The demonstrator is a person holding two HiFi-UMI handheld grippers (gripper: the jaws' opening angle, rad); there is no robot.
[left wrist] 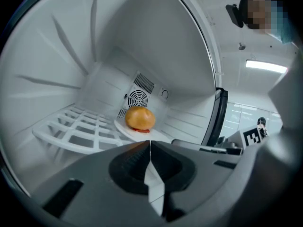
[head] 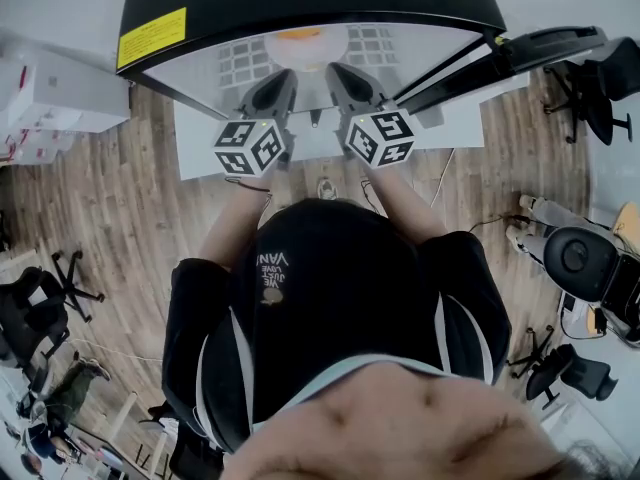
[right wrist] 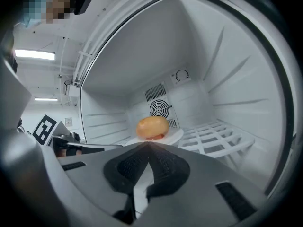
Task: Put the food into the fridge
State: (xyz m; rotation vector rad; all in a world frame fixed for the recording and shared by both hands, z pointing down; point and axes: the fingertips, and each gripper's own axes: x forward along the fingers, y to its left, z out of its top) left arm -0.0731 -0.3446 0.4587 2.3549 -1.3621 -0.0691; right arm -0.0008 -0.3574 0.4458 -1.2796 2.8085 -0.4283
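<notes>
Left gripper (left wrist: 149, 145): jaws fully closed, empty, at the fridge mouth.
Bun (left wrist: 139, 117): on white plate (left wrist: 122, 126), wire shelf (left wrist: 71, 129), deep inside the fridge; apparently already delivered.
Right gripper (right wrist: 144, 146): jaws closed, empty, alongside.

Your left gripper (left wrist: 150, 144) has its jaws pressed together, with nothing between them, and it points into the white fridge (left wrist: 142, 41). Far inside, a round orange-brown bun (left wrist: 140, 117) with something red under it sits on a white plate (left wrist: 122, 126). The plate lies at the right end of the white grid shelf (left wrist: 78, 129). Behind the bun, on the far wall, is a round fan grille (left wrist: 138, 98).
</notes>
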